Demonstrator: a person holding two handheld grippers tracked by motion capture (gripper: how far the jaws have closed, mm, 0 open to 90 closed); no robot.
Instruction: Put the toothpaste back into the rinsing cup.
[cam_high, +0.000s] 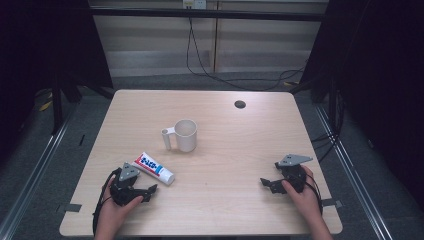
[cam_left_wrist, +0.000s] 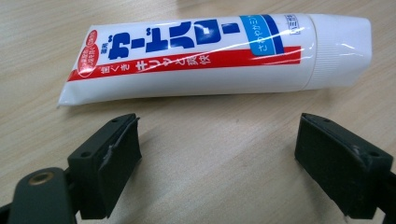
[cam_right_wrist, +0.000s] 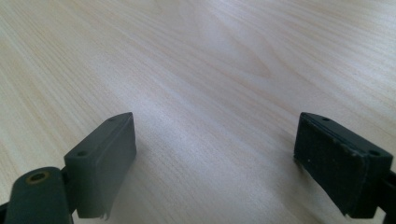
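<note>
A white toothpaste tube (cam_high: 154, 168) with red and blue print lies flat on the wooden table (cam_high: 225, 150), its cap toward the right. My left gripper (cam_high: 144, 182) rests on the table just in front of it, held by a hand. In the left gripper view the tube (cam_left_wrist: 201, 56) lies across just beyond my left gripper (cam_left_wrist: 217, 158), whose jaws stand wide apart with bare wood between them. A cream mug (cam_high: 185, 135) stands upright mid-table, handle to the left. My right gripper (cam_high: 271, 176) sits near the right front edge; in its own view the right gripper (cam_right_wrist: 215, 158) is open over bare wood.
A dark round cable hole (cam_high: 240, 104) sits in the table's far right part. Black cables (cam_high: 200, 60) run over the floor behind the table. Dark curtains flank both sides. A metal rail (cam_high: 30, 175) runs along the floor at the left.
</note>
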